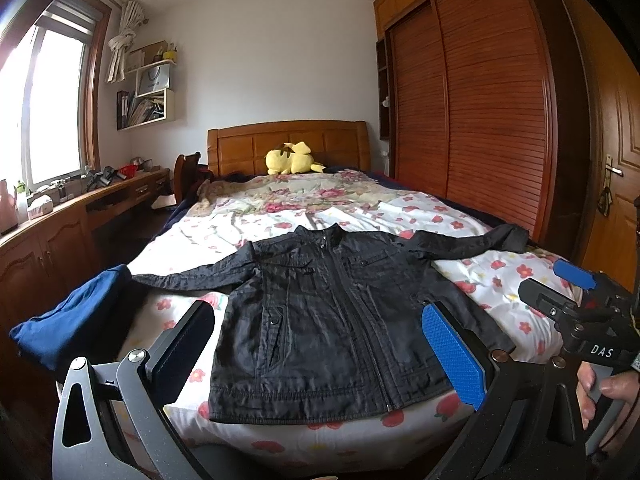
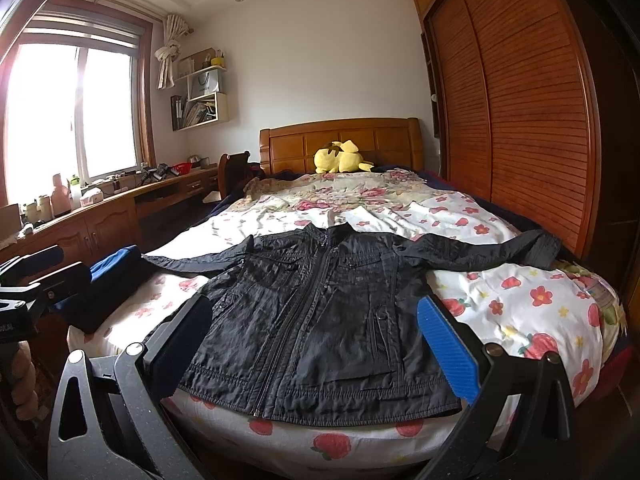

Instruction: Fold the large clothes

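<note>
A black zip jacket [image 1: 332, 312] lies flat, front up, on the flowered bed [image 1: 500, 280], sleeves spread to both sides, collar toward the headboard. It also shows in the right wrist view [image 2: 320, 320]. My left gripper [image 1: 320, 356] is open and empty, held above the jacket's hem at the foot of the bed. My right gripper [image 2: 316, 352] is open and empty, also above the hem. The right gripper appears at the right edge of the left wrist view [image 1: 568, 292]. The left gripper shows at the left edge of the right wrist view [image 2: 40, 272].
Folded navy blue cloth [image 1: 76, 320] lies at the bed's left corner, by the left sleeve's cuff. A yellow plush toy [image 1: 292, 158] sits by the wooden headboard. A wooden wardrobe [image 1: 480, 120] stands right of the bed. A long cluttered desk [image 1: 60, 216] runs under the window at left.
</note>
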`<action>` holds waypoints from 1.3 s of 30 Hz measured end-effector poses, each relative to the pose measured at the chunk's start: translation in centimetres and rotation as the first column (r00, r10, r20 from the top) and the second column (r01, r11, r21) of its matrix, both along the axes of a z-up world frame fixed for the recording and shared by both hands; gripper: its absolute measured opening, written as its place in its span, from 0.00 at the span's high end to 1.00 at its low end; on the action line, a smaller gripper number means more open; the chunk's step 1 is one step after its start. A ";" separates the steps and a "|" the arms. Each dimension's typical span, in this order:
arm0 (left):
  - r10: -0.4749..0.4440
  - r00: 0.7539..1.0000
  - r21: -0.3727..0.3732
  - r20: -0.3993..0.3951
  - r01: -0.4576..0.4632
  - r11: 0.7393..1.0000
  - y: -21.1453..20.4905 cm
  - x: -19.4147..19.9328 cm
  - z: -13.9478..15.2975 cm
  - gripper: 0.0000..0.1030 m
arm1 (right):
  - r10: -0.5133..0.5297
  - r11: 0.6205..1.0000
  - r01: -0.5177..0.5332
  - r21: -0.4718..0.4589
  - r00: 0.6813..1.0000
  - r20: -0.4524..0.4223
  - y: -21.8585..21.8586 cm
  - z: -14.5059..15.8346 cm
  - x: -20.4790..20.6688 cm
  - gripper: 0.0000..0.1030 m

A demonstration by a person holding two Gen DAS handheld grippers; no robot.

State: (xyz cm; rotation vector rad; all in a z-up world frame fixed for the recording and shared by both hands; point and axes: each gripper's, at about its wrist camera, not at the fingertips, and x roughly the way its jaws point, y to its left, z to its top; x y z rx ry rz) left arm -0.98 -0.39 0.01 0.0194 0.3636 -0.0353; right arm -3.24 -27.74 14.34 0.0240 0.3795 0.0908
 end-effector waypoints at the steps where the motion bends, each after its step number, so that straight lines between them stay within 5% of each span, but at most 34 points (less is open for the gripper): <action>1: -0.002 1.000 0.000 0.001 0.002 1.000 0.0 -0.1 0.0 0.00 | 0.001 1.000 -0.001 0.000 1.000 0.001 0.0 0.0 0.0 0.00; 28: 0.002 1.000 -0.006 -0.009 -0.002 1.000 0.3 0.3 -0.1 0.00 | 0.002 1.000 -0.002 -0.002 1.000 -0.006 -0.2 0.4 0.3 0.00; 39: 0.002 0.998 -0.042 -0.067 -0.005 0.999 1.2 2.4 -1.8 0.00 | 0.021 0.999 -0.022 -0.031 0.999 -0.038 0.1 -1.5 2.6 0.00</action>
